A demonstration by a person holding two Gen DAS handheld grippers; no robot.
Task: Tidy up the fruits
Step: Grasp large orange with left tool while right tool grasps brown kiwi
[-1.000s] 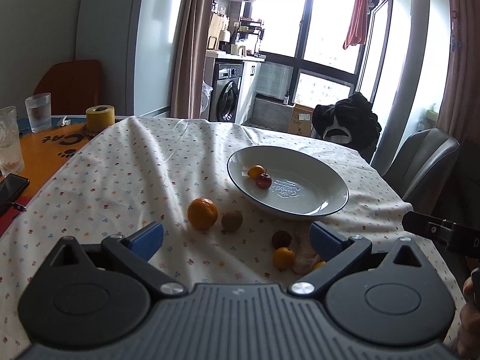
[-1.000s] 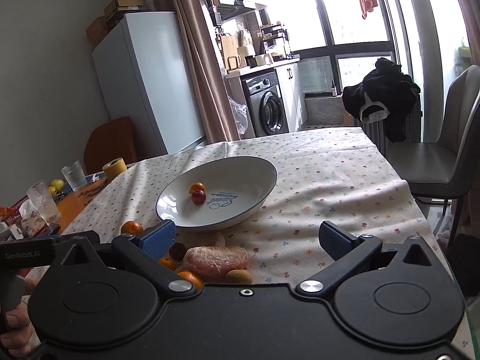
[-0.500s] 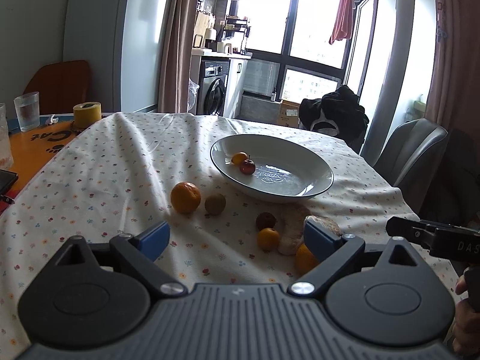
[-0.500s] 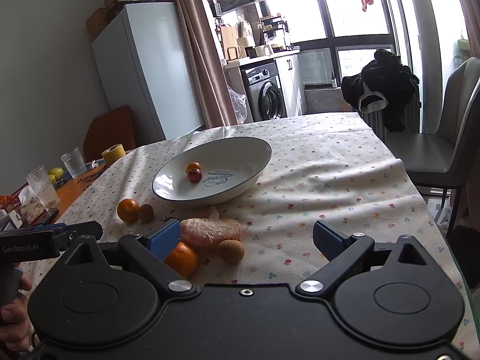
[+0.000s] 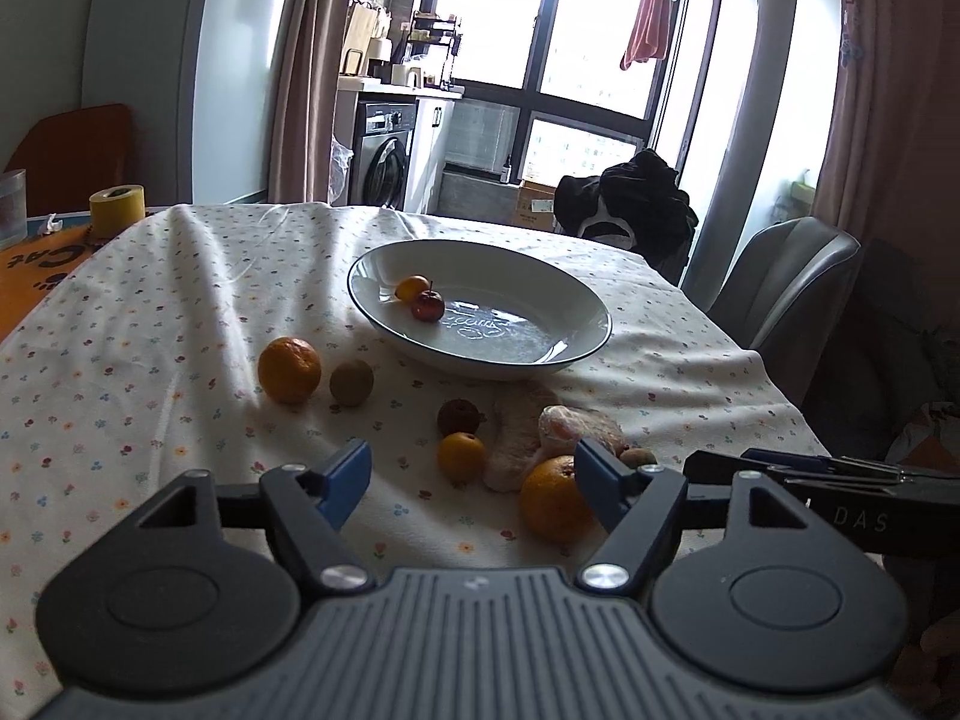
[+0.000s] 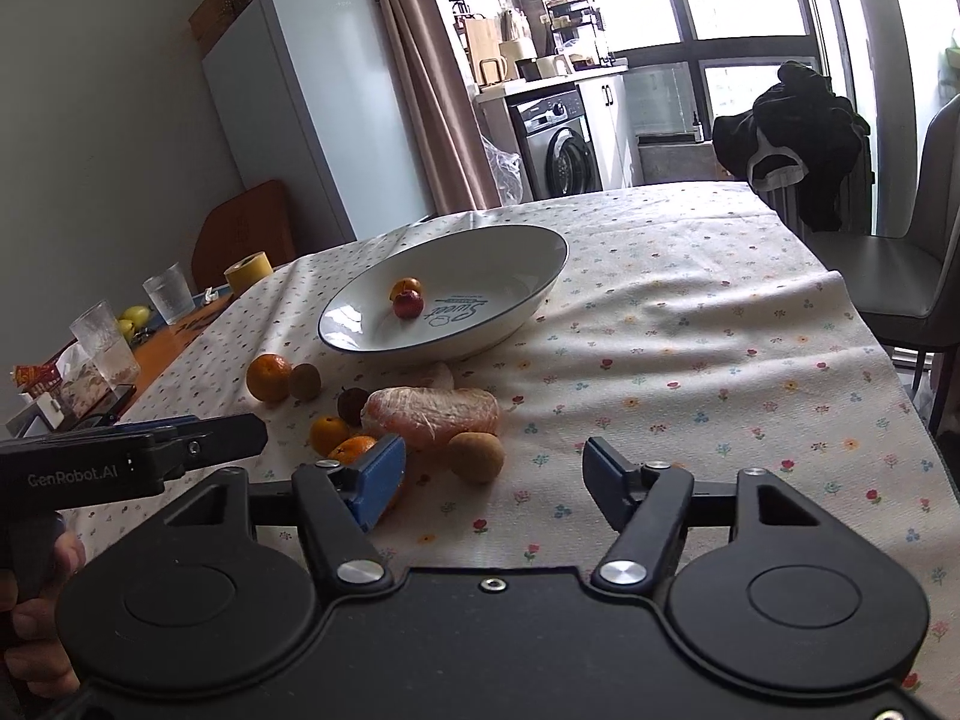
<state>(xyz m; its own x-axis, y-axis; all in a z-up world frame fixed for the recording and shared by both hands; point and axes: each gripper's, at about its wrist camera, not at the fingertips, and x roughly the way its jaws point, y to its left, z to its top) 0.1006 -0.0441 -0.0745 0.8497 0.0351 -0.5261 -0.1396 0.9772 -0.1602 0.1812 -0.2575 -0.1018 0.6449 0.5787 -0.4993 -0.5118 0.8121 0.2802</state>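
Both tools are hovering low over the bench draped in a white flower-print cloth (image 6: 690, 324). The left hand-held gripper (image 5: 474, 474), lettered "GenRobot.AI" on its side in the right wrist view, is spread wide with nothing between its blue pads. The right hand-held gripper (image 6: 495, 471), marked "DAS", is likewise spread and holding nothing. The white oval dish with a dark rim (image 6: 360, 342), printed "Sweet", is carrying a small orange fruit (image 6: 406, 287) and a small red fruit (image 6: 408, 304). Loose oranges (image 5: 289, 369) and brown fruits (image 6: 475, 456) are lying on the cloth just before the dish.
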